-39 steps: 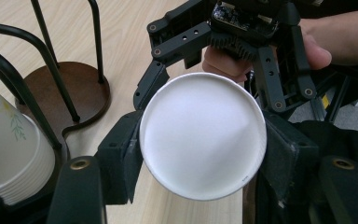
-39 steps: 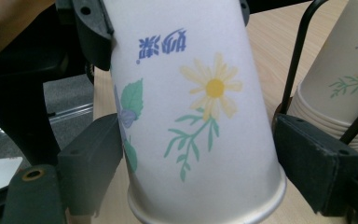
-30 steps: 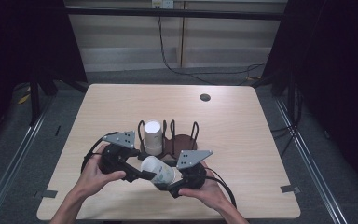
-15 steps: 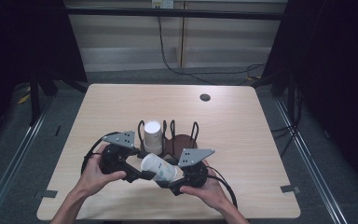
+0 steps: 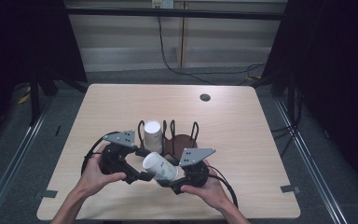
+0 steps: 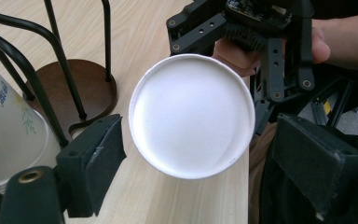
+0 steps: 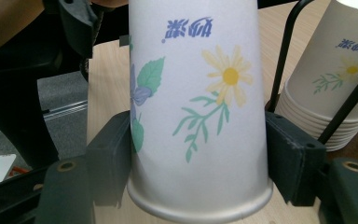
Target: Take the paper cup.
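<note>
While the person's two hands met low in the middle of the high view, a single paper cup point(image 5: 159, 167) lay tilted between the two grippers, just in front of the black wire rack point(image 5: 182, 135). The right gripper point(image 5: 176, 183) sat at lower centre-right of that view, held in the right hand point(image 5: 209, 189). In the right gripper view its fingers point(image 7: 114, 156) had just been closing and were clamped on the cup point(image 7: 198, 107), one pad against each side of the flowered wall near the rim, which sat toward the bottom of the frame. The cup's blue lettering read upside down there, with a yellow daisy at upper right of the wall.

The left gripper point(image 5: 140, 176) sat at lower centre-left of the high view, in the left hand point(image 5: 95, 175). In the left gripper view its fingers point(image 6: 93, 158) had just been opening and stood apart, one pad at lower left and the other at lower right of the frame, neither pressing on the cup. The cup's round white base point(image 6: 191, 114) faced that camera in the middle of the frame, with a gap at each side.

A stack of cups point(image 5: 152, 135) stood bottom-up in the left bay of the rack, above the held cup in the high view; the same stack point(image 7: 335, 74) filled the upper right of the right gripper view. The rack's brown round foot point(image 6: 81, 93) rested on the pale wooden surface point(image 5: 242, 140). A small dark disc point(image 5: 205, 97) lay near the surface's far edge, well apart from the hands.
</note>
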